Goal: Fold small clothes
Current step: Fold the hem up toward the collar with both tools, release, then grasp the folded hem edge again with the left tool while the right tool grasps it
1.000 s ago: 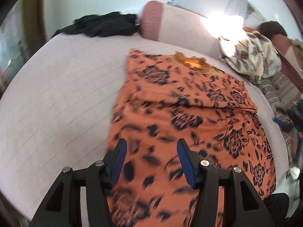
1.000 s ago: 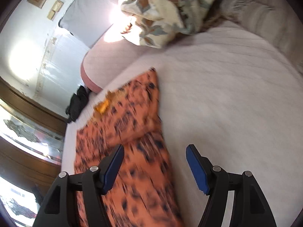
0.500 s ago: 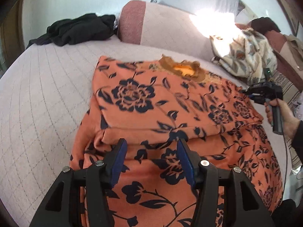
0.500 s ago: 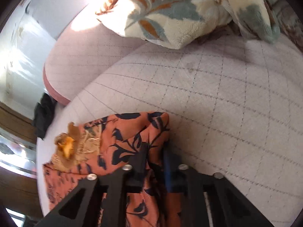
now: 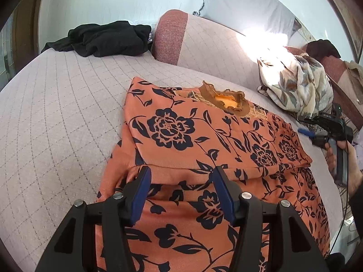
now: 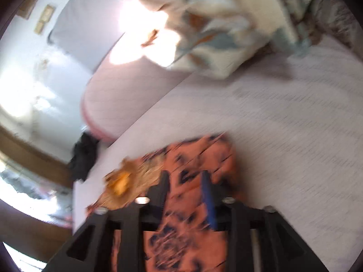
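Note:
An orange garment (image 5: 204,149) with dark blue flowers lies flat on the pale quilted bed (image 5: 56,117), its gold-trimmed neck at the far end and its top part folded over. My left gripper (image 5: 181,174) is open and empty, low over the fold's near edge. My right gripper (image 6: 185,179) hovers over the garment's (image 6: 192,226) far right corner, jaws partly open with cloth showing between them; this view is blurred. The right gripper also shows in the left wrist view (image 5: 305,131), beside the garment's right edge.
A black heap of clothes (image 5: 106,38) lies at the bed's far left. A pink bolster (image 5: 172,38) and pillow run along the back. A floral blanket (image 5: 297,86) is bunched at the far right, also in the right wrist view (image 6: 222,27).
My right gripper, shut on the garment's corner half a second ago, has opened partway and is moving. My left gripper holds nearly still over the fold, still open.

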